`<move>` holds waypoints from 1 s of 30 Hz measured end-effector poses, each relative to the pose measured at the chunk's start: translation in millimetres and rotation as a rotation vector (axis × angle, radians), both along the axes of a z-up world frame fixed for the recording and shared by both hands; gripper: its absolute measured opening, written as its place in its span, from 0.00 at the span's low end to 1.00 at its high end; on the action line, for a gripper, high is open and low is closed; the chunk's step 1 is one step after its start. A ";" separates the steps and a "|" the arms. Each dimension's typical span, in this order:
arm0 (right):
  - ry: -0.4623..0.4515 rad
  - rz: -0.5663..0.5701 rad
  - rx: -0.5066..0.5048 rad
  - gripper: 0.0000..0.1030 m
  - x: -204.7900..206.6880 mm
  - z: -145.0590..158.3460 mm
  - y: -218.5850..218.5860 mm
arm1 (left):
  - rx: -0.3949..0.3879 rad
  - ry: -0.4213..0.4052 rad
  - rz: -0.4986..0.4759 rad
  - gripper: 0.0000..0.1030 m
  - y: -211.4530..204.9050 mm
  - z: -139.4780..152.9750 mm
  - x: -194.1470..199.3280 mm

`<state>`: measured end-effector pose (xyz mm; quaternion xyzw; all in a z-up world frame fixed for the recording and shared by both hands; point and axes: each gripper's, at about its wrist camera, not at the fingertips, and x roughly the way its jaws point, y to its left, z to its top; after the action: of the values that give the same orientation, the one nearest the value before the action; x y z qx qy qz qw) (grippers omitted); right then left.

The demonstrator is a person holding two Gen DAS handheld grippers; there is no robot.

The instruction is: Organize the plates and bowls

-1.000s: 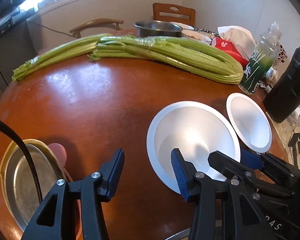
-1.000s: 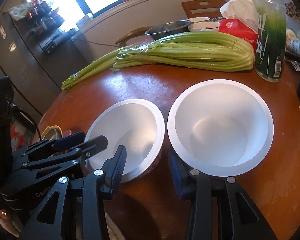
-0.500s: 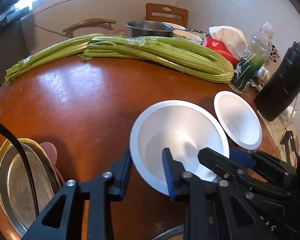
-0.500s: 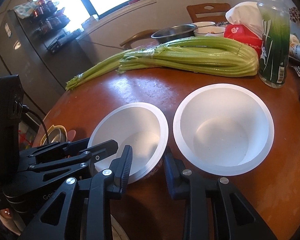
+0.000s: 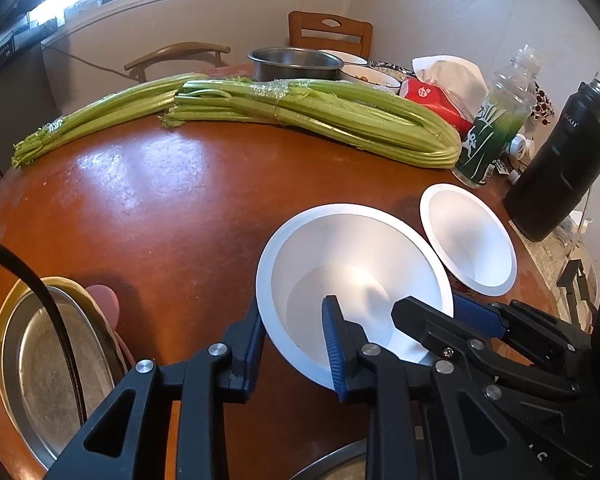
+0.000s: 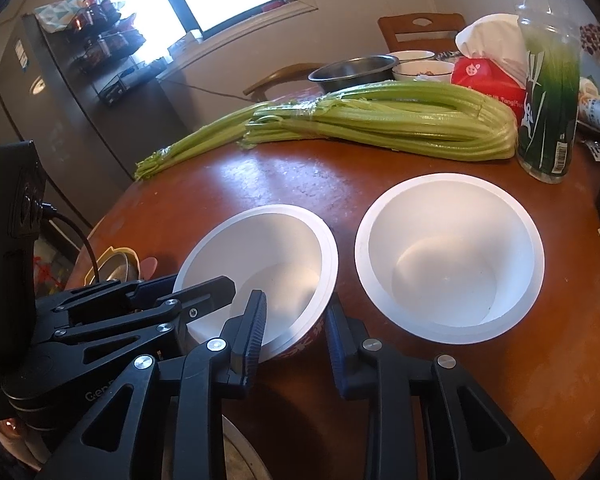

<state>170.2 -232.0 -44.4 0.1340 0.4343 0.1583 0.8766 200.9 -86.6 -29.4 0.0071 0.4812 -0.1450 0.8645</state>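
Note:
Two white bowls stand side by side on the round wooden table [image 5: 148, 216]. The left bowl [image 5: 352, 276] [image 6: 268, 264] has a red patterned outside. My left gripper [image 5: 294, 340] straddles its near-left rim, one finger inside and one outside, jaws narrowed but with a gap. My right gripper [image 6: 296, 328] straddles the same bowl's near-right rim, one finger inside, one outside. The right bowl [image 5: 468, 240] [image 6: 448, 256] stands free. A metal plate [image 5: 48, 360] with a yellow rim sits at the table's left edge.
Celery bunches [image 5: 300, 116] [image 6: 364, 120] lie across the far table. A green bottle [image 5: 492, 128] [image 6: 548, 92], black flask [image 5: 564, 160], red tissue pack [image 5: 436, 100], steel basin [image 5: 296, 64] and small bowls stand behind. A metal rim [image 5: 332, 464] shows below the grippers.
Both grippers moved forward onto the left bowl's near rim and their jaws narrowed around it. The bowls have not moved.

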 end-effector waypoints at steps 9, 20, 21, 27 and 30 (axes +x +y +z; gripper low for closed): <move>0.002 -0.002 0.001 0.30 -0.5 -0.1 0.6 | -0.010 -0.009 -0.001 0.27 0.2 2.3 -1.3; -0.025 0.006 -0.003 0.30 -11.0 12.8 3.1 | -0.019 -0.041 0.001 0.27 4.6 18.5 -14.3; -0.027 0.006 -0.004 0.30 -12.3 14.6 3.7 | -0.021 -0.044 0.002 0.27 5.4 19.8 -15.6; -0.051 0.012 -0.009 0.30 -23.1 27.3 8.0 | -0.027 -0.068 0.006 0.27 10.8 32.5 -28.0; -0.065 0.015 -0.011 0.30 -29.5 34.5 10.9 | -0.030 -0.086 0.010 0.27 14.6 40.8 -36.7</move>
<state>140.8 -221.0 -9.9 0.1208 0.4071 0.1668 0.8898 164.2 -72.0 11.3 -0.0022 0.4413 -0.1474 0.8852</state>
